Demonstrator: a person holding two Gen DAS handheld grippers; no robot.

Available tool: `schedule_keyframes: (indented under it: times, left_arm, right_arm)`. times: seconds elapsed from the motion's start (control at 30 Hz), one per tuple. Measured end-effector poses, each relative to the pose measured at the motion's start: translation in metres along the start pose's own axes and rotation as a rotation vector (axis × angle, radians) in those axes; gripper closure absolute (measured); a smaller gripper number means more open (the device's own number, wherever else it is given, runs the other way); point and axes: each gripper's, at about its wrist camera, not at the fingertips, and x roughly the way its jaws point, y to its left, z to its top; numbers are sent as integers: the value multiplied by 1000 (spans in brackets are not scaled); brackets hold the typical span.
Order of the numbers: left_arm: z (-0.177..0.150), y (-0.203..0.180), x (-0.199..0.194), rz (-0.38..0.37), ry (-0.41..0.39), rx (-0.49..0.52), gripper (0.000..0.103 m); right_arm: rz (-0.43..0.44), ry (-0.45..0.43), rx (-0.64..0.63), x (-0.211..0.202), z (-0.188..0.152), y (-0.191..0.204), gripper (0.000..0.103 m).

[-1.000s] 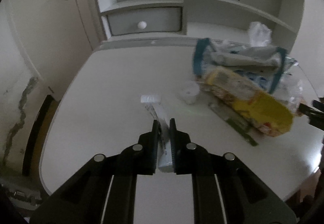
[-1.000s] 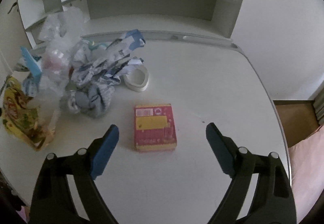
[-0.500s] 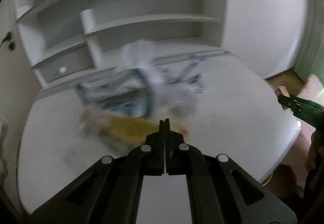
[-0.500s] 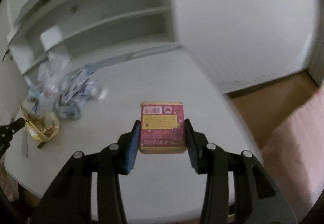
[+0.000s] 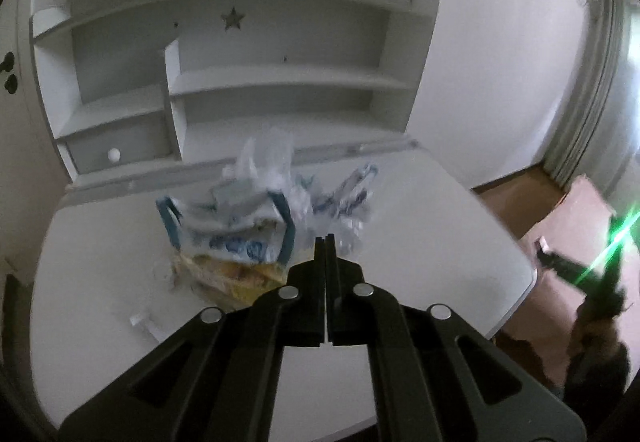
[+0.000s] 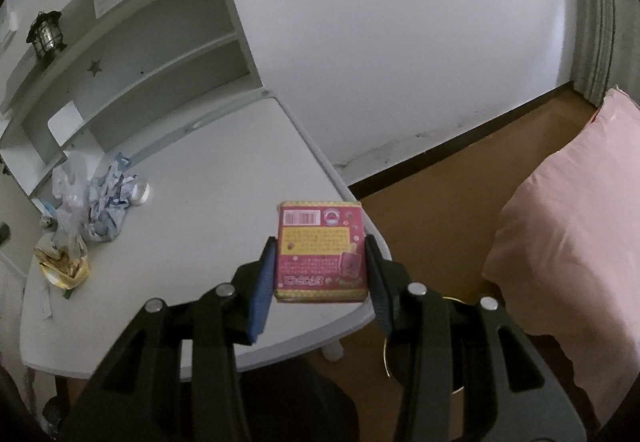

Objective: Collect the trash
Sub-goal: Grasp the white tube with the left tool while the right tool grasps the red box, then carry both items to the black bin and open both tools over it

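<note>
Between the right gripper's (image 6: 320,270) fingers, the pink box (image 6: 321,250) was clamped and lifted past the table (image 6: 224,178) edge, whereas one second earlier it lay flat between open fingers. The left gripper (image 5: 325,242) had closed on nothing, its wrapper (image 5: 146,324) released near the trash pile (image 5: 256,226).

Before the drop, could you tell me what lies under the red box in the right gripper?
Under the red box in the right gripper is the white table edge and brown floor. Whatever lies directly beneath is hidden by the gripper.
</note>
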Motion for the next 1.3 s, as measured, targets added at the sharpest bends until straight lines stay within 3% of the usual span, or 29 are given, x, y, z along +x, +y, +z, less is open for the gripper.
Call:
schedule_keyframes:
  times: [0.03, 0.1, 0.17, 0.2, 0.27, 0.3, 0.33, 0.43, 0.53, 0.7, 0.77, 0.8, 0.9, 0.93, 1.1, 1.23, 1.3]
  left_arm:
    - [3, 7, -4, -22, 0, -21, 103]
    - [6, 20, -6, 7, 9, -28, 103]
    - [-6, 35, -2, 96, 66, -5, 102]
    - [-13, 44, 3, 121, 109, -16, 95]
    - [-32, 64, 16, 183, 209, -64, 59]
    - [-36, 71, 21, 226, 240, -85, 31]
    - [-41, 80, 26, 265, 264, -108, 26]
    - [-48, 118, 45, 333, 384, -269, 26]
    - [-52, 146, 61, 308, 500, -434, 26]
    - [-50, 154, 76, 327, 541, -467, 27]
    - [-51, 153, 80, 340, 546, -468, 34]
    - [-52, 152, 82, 341, 552, -472, 42]
    - [-53, 142, 78, 329, 535, -438, 88]
    - [-53, 139, 76, 317, 532, -438, 92]
    - [-38, 91, 42, 339, 367, -278, 93]
    - [-21, 18, 23, 237, 234, -110, 93]
    - [-16, -37, 19, 132, 172, 16, 93]
  right_arm:
    - [-1, 7, 4, 2, -2, -1, 61]
    - [-2, 17, 10, 5, -3, -1, 61]
    - [3, 20, 14, 7, -3, -2, 61]
    - [4, 20, 14, 8, -3, -1, 61]
    - [5, 26, 11, 12, -3, 0, 61]
    - [10, 33, 9, 15, -3, 2, 61]
    - [15, 39, 5, 18, -2, 5, 61]
    - [25, 48, -6, 23, -1, 12, 61]
    - [34, 42, -15, 23, 0, 18, 61]
    - [38, 43, -12, 24, 0, 19, 61]
    - [38, 42, -6, 23, 0, 18, 61]
    - [37, 40, -4, 22, 0, 17, 61]
    - [37, 37, 0, 21, -1, 15, 61]
    - [36, 38, 2, 22, -2, 14, 61]
    - [26, 31, 26, 20, -2, 5, 61]
    - [0, -14, 61, 5, 3, -13, 61]
    - [-31, -42, 84, -6, 5, -29, 61]
